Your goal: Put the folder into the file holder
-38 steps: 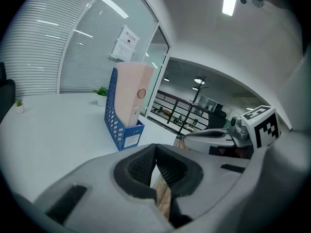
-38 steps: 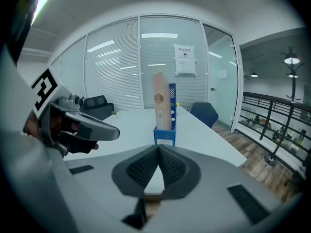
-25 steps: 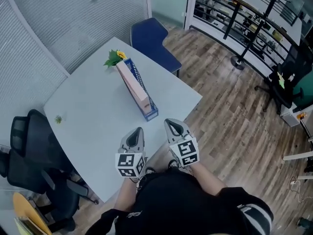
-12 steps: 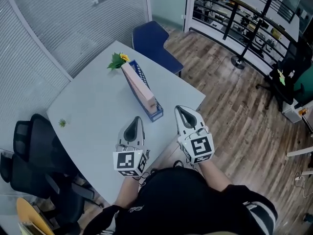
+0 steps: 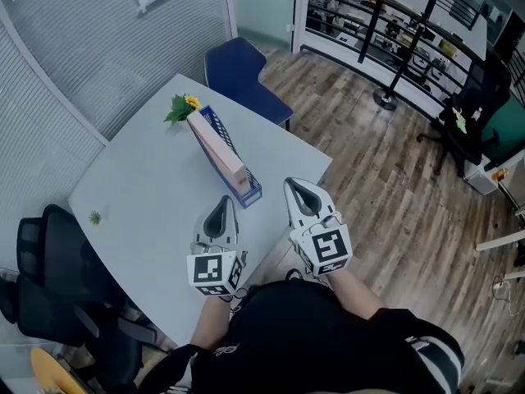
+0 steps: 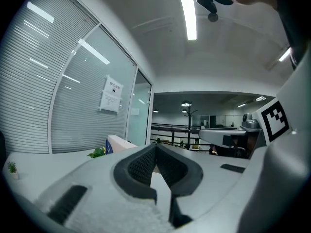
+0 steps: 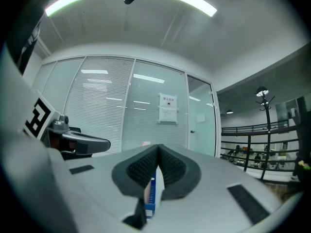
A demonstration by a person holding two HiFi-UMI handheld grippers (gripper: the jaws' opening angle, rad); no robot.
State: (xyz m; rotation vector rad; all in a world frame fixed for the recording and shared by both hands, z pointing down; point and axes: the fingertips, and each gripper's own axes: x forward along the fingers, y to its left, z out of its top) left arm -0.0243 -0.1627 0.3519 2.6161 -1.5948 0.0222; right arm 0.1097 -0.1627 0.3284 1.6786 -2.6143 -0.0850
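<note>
At the far left of the head view, a black chair [image 5: 49, 261] is seen beside the grey tabletop [image 5: 148, 187]. A tiny plant [image 5: 95, 217] is set near the tabletop's left edge. Further right, in the upper part of the frame, yellow flowers [image 5: 180, 105] are seen at the far end of the blue holder [image 5: 250, 194]. The folder [image 5: 217, 142] is stood on its edge inside the holder. No other folder is seen on the tabletop. So the main job is judged to be done: the folder is in the holder.

Below the holder, the left gripper [image 5: 222, 208] is held over the near edge of the tabletop. The holder is not touched by it. Its fingers [image 6: 138, 166] are pressed together at the tips, and nothing is held between them.

A blue chair [image 5: 242, 68] is seen behind the tabletop, at the upper middle.

Just to the right, the right gripper [image 5: 297, 190] is held the same way. Its fingers [image 7: 136, 171] are clenched too, with nothing gripped. The holder is only seen far off through the gap under the tips.

At the right, a wood floor [image 5: 385, 187] is seen.

Very little is thought to be left. It cannot be told whether the folder is pushed all the way in.
</note>
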